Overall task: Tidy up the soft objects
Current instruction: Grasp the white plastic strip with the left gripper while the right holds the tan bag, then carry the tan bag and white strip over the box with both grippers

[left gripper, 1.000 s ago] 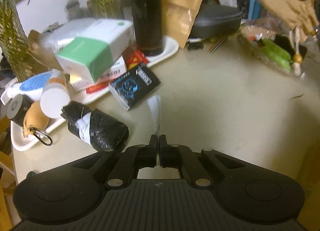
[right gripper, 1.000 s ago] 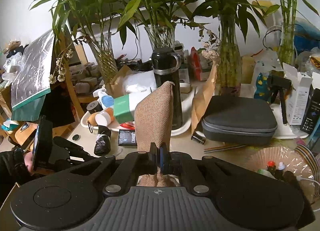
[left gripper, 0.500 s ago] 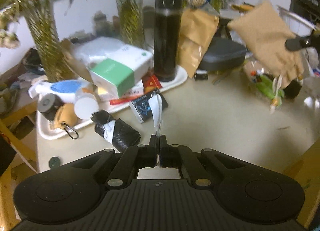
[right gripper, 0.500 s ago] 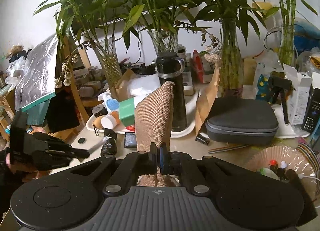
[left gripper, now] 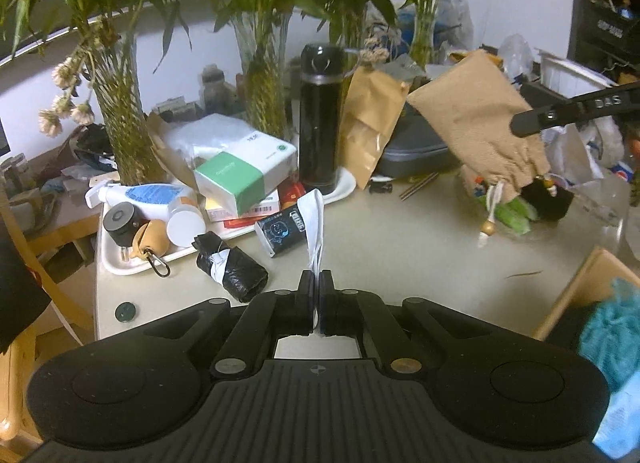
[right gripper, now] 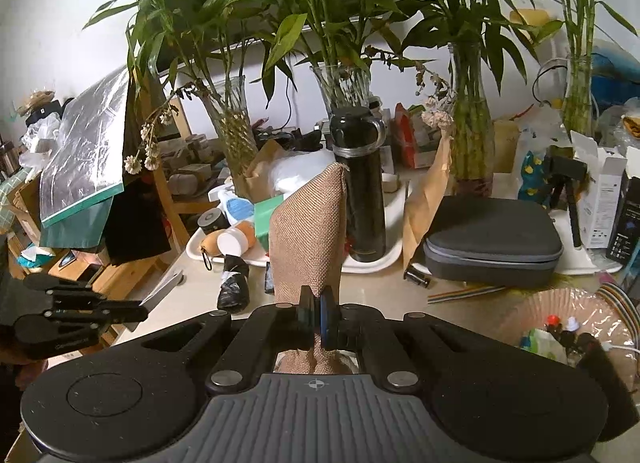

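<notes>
Raised, left gripper [left gripper: 316,283] pinches white strip [left gripper: 314,219] sticking forward.

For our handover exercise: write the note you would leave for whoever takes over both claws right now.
Left claw: shut on a thin white strip, held above the table.
Right claw: shut on the burlap pouch, held in the air; its drawstring beads dangle free.
Box at the table's right edge already holds something fluffy and teal.
Done: both soft items picked up.
Left: put pouch and strip away, probably in that box; no other loose soft things are clear to see.
</notes>
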Demonstrator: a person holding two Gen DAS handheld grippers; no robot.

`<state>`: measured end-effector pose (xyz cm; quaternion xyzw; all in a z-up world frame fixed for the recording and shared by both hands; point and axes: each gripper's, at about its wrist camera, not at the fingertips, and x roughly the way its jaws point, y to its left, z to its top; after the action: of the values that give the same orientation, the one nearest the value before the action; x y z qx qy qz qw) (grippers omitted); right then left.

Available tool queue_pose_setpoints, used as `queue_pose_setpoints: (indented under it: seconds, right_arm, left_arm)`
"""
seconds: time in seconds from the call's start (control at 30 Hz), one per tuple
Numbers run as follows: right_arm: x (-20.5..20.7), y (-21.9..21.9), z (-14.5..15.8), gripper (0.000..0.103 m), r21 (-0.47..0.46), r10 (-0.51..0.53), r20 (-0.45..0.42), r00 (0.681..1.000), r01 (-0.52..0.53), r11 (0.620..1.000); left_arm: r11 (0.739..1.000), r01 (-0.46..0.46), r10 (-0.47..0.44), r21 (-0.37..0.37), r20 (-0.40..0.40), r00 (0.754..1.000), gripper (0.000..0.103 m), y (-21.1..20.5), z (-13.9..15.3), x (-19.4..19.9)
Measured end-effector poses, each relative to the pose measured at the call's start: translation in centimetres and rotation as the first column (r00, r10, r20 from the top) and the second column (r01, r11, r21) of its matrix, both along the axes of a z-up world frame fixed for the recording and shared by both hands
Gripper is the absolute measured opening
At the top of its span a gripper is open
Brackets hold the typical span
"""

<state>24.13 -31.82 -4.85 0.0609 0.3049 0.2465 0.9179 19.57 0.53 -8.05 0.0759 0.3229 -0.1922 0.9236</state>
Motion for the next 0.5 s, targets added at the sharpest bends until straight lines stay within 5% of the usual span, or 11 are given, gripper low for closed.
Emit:
queue_pose_setpoints:
  seconds: [0.5]
  right_arm:
    - [-1.0,0.5,0.5,0.005,0.029,0.011,0.010,1.000,-0.012,1.000]
  left_arm:
    - [0.998,-0.024,0.025,-0.049,0.014,1.000,0.003,0.8,0.0,-2.8]
